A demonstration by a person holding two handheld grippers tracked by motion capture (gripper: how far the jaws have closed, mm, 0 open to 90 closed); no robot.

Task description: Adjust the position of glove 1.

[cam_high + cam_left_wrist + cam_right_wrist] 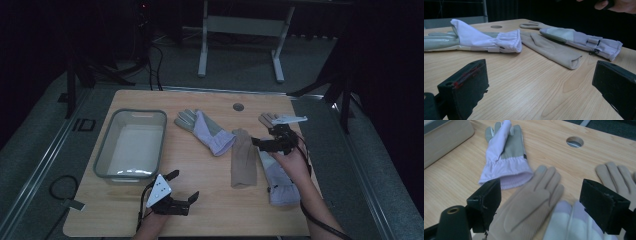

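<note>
Several gloves lie on the wooden table (200, 210). A lavender and grey glove (205, 131) (486, 38) (504, 152) rests mid-table. To its right lies a beige glove (243, 157) (551, 48) (531, 207). A second lavender glove (277, 175) (579, 38) (571, 222) lies beside that. Another beige glove (267, 119) (616, 175) sits at the far right. My right gripper (262, 137) (544, 205) hovers open over the beige and lavender gloves, holding nothing. Near the front edge my left gripper (183, 185) (540, 87) stands open above bare wood, pointing at the gloves.
A clear plastic bin (105, 155) (446, 135) stands at the left of the table. A round cable hole (238, 107) (575, 141) is near the far edge. Dark floor and a white desk frame (240, 25) lie beyond the table.
</note>
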